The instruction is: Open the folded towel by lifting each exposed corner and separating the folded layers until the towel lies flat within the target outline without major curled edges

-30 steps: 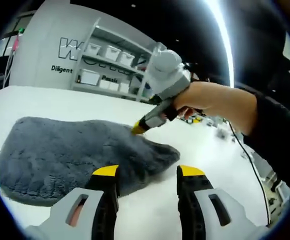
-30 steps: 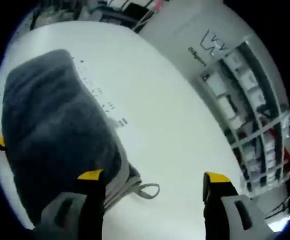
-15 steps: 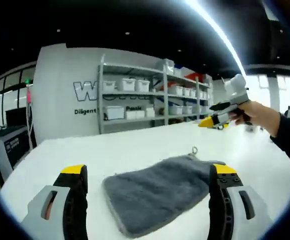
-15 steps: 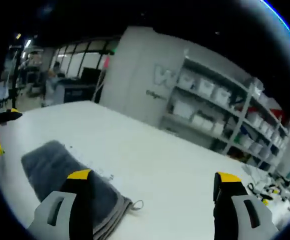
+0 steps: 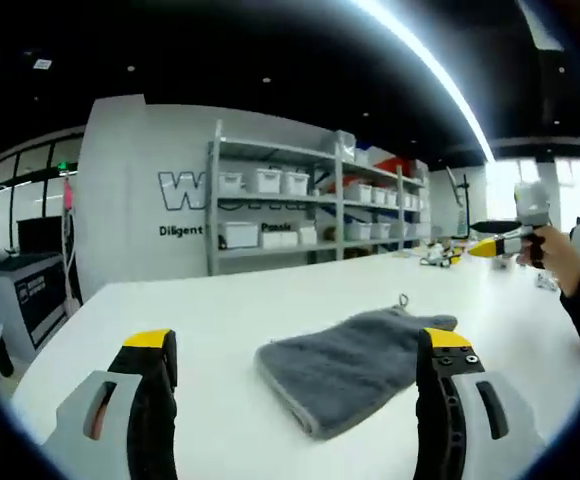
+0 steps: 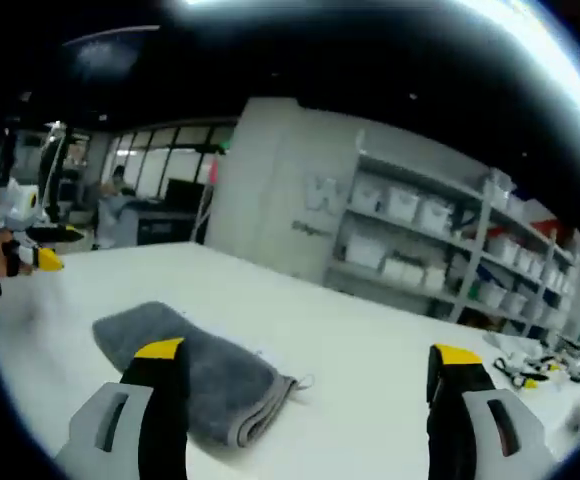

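Both of your claws are wide apart and holding nothing. The left claw (image 5: 295, 350) hangs above the white surface (image 5: 170, 310), and the gray towel (image 5: 355, 360) lies just ahead of it, a bit toward its right tip. The towel is folded, and you can see the stacked layers along its near edge. In the right gripper view, the right claw (image 6: 305, 365) sits back from the towel (image 6: 195, 375), which lies near its left tip. The folded edge and a small loop (image 6: 303, 381) point toward the middle of that view.

I think no corner has been lifted yet. To do this step well, bring one claw down low to a loose corner. Pinch only the top layer (not the whole stack). Lift it slowly and carry it away from the fold. Let the other claw press the bottom layer down so the towel does not slide. I cannot see a target outline here, so look for it before you spread the towel.
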